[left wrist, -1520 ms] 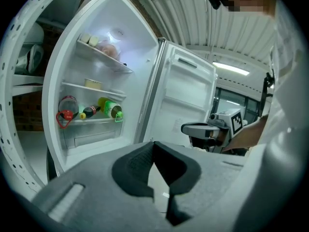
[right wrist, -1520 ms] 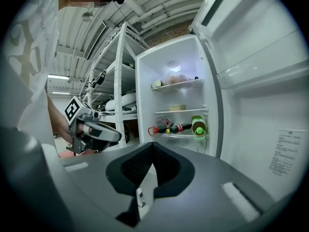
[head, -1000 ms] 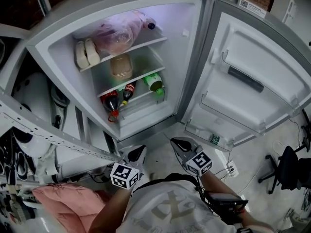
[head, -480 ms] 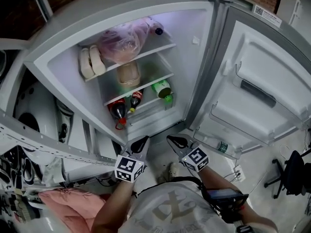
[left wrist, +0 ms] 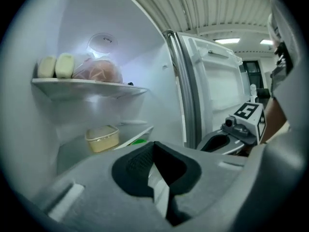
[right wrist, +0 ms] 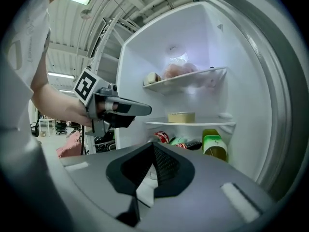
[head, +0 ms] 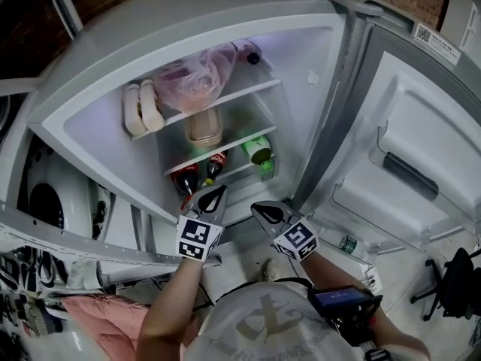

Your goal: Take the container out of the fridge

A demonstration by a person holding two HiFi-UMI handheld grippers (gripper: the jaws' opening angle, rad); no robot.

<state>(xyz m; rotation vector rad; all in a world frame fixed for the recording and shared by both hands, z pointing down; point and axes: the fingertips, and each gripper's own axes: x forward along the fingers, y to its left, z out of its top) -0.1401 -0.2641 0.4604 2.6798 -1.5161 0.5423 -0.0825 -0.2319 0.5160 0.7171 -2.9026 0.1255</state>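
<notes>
Head view: left tool (head: 213,194), right tool (head: 264,210) both closed, empty; one container (head: 204,126) shelved.

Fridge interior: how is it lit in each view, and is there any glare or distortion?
Head view: the fridge is evenly bright inside, its walls bowed by the lens, surroundings dark. Left gripper view: the interior lamp glares; corners vignette black. Right gripper view: the container reads clearly, walls curved.
</notes>
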